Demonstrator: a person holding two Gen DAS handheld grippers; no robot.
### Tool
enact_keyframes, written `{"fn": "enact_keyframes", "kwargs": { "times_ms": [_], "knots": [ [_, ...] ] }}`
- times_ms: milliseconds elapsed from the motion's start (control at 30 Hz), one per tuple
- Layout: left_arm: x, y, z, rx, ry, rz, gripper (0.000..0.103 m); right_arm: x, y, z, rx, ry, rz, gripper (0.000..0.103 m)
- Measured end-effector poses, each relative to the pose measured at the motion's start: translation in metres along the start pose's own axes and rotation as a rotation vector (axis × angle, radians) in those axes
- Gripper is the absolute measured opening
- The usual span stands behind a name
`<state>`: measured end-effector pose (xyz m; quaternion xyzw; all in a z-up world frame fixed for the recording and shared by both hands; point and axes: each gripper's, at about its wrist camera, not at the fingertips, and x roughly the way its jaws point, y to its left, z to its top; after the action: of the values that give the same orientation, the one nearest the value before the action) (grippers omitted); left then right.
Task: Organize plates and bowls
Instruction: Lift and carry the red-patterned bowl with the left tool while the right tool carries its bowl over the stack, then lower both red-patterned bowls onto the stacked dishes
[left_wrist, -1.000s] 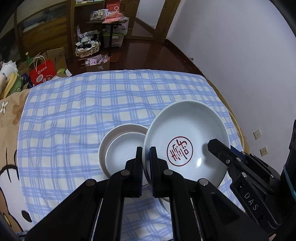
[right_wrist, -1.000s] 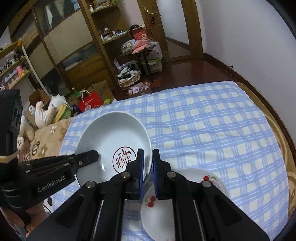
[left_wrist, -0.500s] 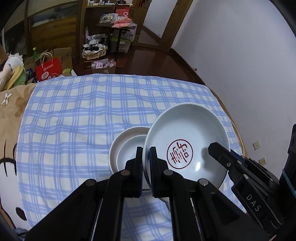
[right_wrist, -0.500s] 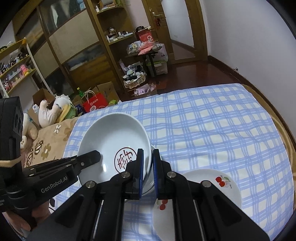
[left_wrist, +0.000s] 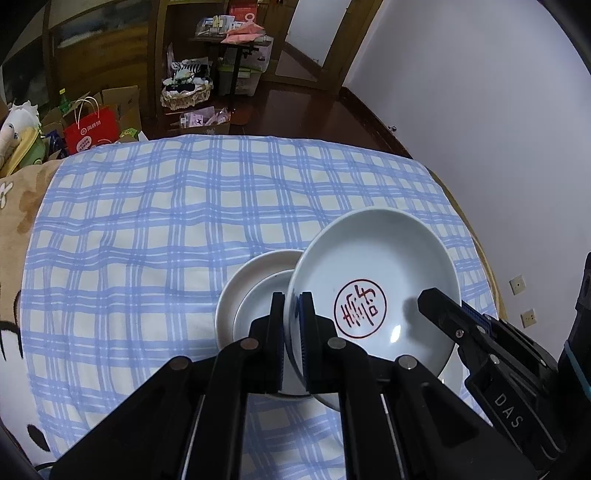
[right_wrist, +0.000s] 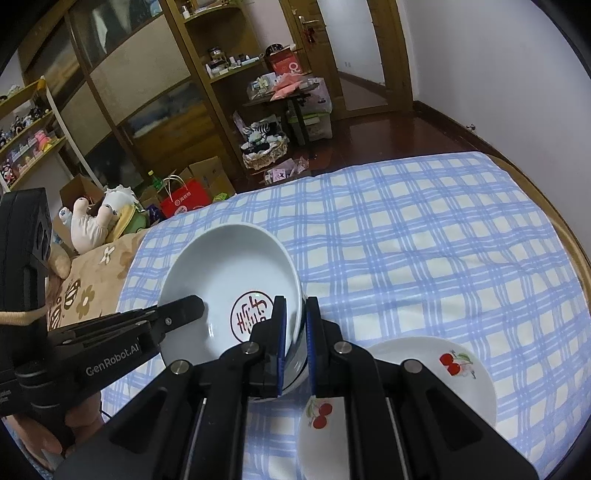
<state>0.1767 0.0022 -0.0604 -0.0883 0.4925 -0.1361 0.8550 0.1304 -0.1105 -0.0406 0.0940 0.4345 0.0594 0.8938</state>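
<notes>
Grippers both clamped on one plate, marked with a red seal: left gripper pinched its left rim, right gripper its right rim. Held tilted just above stacked white dishes on checked cloth. Cherry plate beside, flat.

Bare blue checked tablecloth stretches open across the table's far and left sides. Nearer, stacked white dishes sit beneath the tilted red-stamped plate, with a cherry-patterned plate just beside them, crowding the near edge.
</notes>
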Motion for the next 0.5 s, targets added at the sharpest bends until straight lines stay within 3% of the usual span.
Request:
{"fn": "enact_keyframes", "kwargs": {
  "times_ms": [500],
  "knots": [
    [0.03,0.017,-0.002,-0.031,0.066,0.045,0.01,0.032,0.005,-0.001,-0.05,0.01,0.017,0.011]
  ]
}}
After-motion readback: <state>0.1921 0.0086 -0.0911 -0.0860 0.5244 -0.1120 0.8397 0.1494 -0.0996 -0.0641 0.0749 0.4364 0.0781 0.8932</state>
